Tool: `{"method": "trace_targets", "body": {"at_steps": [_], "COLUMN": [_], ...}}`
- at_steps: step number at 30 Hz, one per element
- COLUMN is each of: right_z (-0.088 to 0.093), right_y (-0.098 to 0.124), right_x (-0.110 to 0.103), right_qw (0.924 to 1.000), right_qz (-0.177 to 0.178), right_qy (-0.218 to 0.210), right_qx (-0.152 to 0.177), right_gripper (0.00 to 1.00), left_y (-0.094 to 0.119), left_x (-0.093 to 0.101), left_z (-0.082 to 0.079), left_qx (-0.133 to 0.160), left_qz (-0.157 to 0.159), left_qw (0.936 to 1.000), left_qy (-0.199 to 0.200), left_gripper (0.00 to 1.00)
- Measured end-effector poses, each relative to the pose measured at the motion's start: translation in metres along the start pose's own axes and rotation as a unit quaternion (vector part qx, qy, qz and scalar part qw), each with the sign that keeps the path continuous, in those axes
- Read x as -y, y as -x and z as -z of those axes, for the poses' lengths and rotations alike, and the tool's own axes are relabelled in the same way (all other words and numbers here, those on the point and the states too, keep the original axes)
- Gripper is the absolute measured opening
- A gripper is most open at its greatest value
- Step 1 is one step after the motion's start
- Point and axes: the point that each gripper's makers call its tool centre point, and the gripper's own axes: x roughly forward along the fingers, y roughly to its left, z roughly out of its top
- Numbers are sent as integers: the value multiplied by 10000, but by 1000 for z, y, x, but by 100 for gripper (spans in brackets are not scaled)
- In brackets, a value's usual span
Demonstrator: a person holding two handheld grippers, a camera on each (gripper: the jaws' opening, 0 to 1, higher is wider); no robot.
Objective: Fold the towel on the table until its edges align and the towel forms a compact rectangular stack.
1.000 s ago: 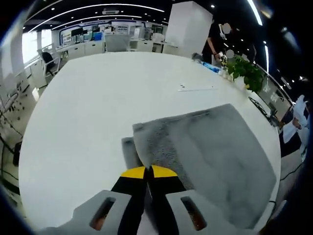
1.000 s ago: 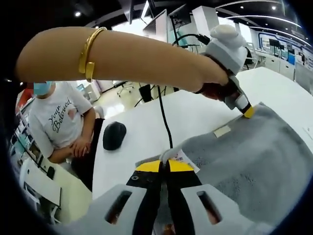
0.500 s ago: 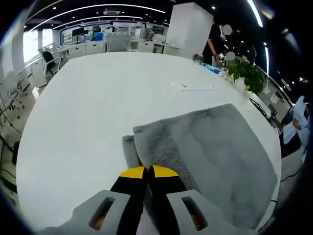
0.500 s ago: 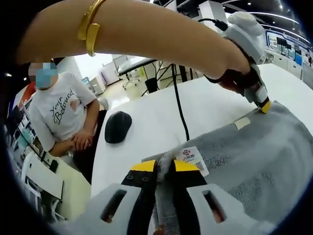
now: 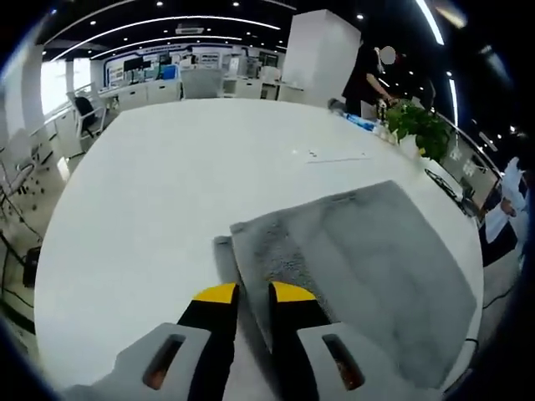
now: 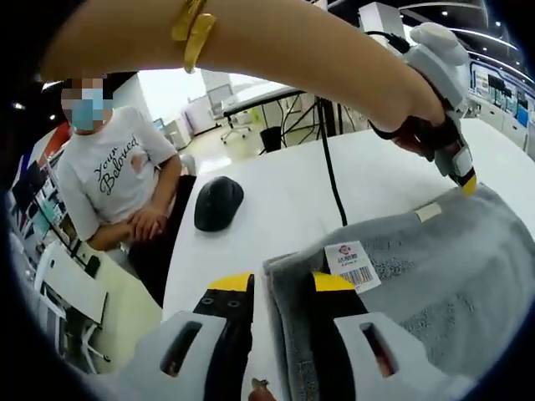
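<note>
Left gripper view, 6 o'clock: left gripper [image 5: 247, 292] jaws spread a little, the near corner of the grey towel [image 5: 359, 259] lies in the gap; whether the yellow tips touch the cloth, cannot tell. Towel lies folded on the white table [image 5: 150, 175], a lower layer peeking out at its 9 o'clock edge. Farther, at 1 o'clock, a green plant [image 5: 418, 125] and a person standing beyond the table's end.

Right gripper view, 6 o'clock: right gripper [image 6: 284, 284] jaws spread a little too, the towel edge with its barcode label [image 6: 351, 261] running between them, not pinched. At 2 o'clock the left gripper's yellow tip sits at the towel's far corner, a hand around its handle, a forearm with a gold bangle [image 6: 194, 21] across 12 o'clock. Black mouse [image 6: 219, 202] at 10 o'clock, a seated person beyond.

Risk, judged: both corners look released, so layers may slide out of line if a jaw drags cloth while pulling away. The peeking lower layer suggests edges already misaligned.
</note>
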Motion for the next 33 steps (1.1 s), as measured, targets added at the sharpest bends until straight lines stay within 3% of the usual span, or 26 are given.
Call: {"method": "trace_targets", "body": {"at_steps": [8, 9, 13, 16, 20, 23, 28, 33], "right_z": [-12, -14, -20, -23, -24, -25, -25, -19], "right_y": [22, 25, 47, 63, 84, 97, 116, 134], "right_x": [1, 2, 10, 16, 26, 33, 34, 38], "right_qw": [9997, 9996, 9984, 9972, 9956, 9943, 9926, 9904], "right_qz": [124, 153, 357, 516, 695, 823, 960, 1137], "right_qy": [33, 30, 14, -7, -79, -108, -129, -176], "right_qx": [212, 248, 440, 544, 629, 669, 738, 760], "right_gripper": [26, 27, 30, 33, 35, 36, 37, 38], "left_y": [38, 37, 68, 87, 113, 131, 162, 185], "left_x": [18, 12, 19, 11, 15, 6, 19, 18], "left_z": [-8, -4, -3, -5, -4, -2, 2, 13], "left_qx": [214, 233, 271, 308, 221, 114, 85, -4], "left_qz": [-85, -120, -341, -480, -619, -757, -819, -914], "left_qw": [9997, 9997, 9990, 9982, 9973, 9959, 9952, 9938], "left_qy": [4, -9, -103, -181, -331, -487, -529, -628], "left_gripper": [23, 25, 29, 34, 39, 41, 43, 45]}}
